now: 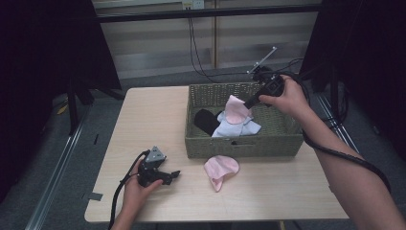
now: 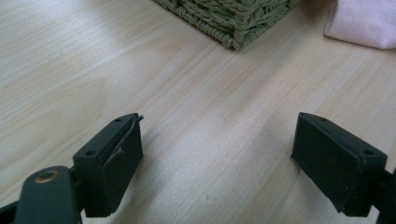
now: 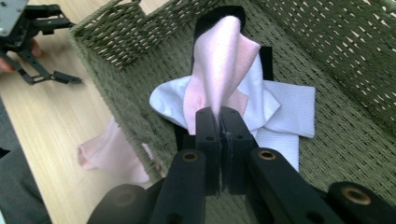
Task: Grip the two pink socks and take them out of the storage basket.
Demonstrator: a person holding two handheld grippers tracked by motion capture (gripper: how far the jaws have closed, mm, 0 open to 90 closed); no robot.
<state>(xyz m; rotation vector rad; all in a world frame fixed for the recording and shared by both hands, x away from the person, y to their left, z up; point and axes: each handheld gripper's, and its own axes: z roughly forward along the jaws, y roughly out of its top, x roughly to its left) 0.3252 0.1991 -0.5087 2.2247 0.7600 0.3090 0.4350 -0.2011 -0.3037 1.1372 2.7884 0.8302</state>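
Observation:
My right gripper (image 1: 248, 102) (image 3: 219, 112) is shut on a pink sock (image 1: 234, 110) (image 3: 218, 70) and holds it up over the woven green basket (image 1: 244, 143) (image 3: 107, 70). The sock hangs down toward white socks (image 1: 234, 127) (image 3: 285, 112) and a black sock (image 1: 206, 120) lying in the basket. A second pink sock (image 1: 220, 168) (image 3: 112, 154) lies on the table in front of the basket. My left gripper (image 1: 173, 175) (image 2: 217, 154) rests low on the table at the front left, open, with bare wood between its jaws.
The wooden table (image 1: 148, 120) (image 2: 187, 93) carries the basket at its right half. A basket corner (image 2: 233, 23) and a pink sock edge (image 2: 369, 23) lie ahead of the left gripper. Cables (image 1: 201, 48) hang behind the table; dark stands flank it.

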